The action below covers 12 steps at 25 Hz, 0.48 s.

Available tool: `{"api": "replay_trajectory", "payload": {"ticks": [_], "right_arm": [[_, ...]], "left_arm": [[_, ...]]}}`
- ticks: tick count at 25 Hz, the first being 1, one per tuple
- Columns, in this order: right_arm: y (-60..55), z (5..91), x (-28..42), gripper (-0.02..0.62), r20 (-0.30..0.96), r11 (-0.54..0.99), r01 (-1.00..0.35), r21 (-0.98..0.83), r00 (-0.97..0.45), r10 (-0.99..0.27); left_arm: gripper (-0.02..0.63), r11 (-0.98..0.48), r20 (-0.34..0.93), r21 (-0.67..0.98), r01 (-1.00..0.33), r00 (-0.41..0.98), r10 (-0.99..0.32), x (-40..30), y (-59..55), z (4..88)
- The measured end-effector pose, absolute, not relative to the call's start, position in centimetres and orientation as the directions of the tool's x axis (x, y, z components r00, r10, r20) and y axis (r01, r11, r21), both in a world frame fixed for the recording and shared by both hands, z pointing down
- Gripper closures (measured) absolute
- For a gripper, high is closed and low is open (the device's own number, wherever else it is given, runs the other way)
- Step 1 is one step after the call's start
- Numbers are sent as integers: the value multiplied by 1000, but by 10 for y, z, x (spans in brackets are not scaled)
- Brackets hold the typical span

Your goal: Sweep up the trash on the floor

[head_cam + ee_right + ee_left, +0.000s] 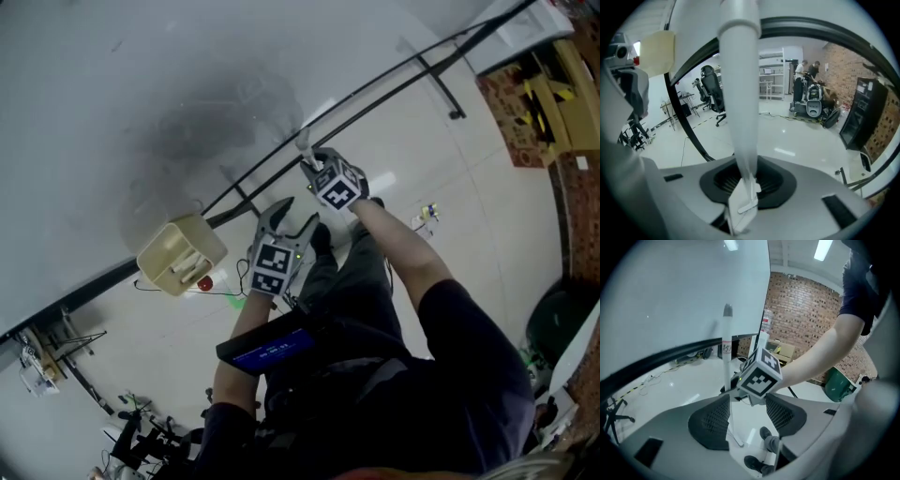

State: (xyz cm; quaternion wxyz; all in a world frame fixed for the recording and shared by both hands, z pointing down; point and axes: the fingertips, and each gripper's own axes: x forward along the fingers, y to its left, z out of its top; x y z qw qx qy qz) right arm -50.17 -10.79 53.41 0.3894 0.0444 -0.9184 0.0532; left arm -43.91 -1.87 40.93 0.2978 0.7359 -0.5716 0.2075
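1. White handle [738,93], prob. the broom's, sat clamped in right gripper [743,183], running up past its jaws, likely for steering.
2. Left gripper [747,416] was unclenched, handle just beside its left pad; prob. set for a 2nd hold.
3. Small bits [427,215], maybe trash, lay on floor [487,253] near right gripper.
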Motion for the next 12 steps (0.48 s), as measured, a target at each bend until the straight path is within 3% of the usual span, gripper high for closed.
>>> {"api": "replay_trajectory", "payload": {"ticks": [7, 12], "right_arm": [[-89, 543, -522, 485, 670, 988, -55, -142, -740, 55], [-75, 539, -530, 476, 635, 981, 29, -192, -758, 147]], "left_arm": [[387, -219, 654, 39, -975, 191, -732, -443, -41, 392], [386, -215, 622, 22, -976, 181, -762, -448, -46, 389]]}}
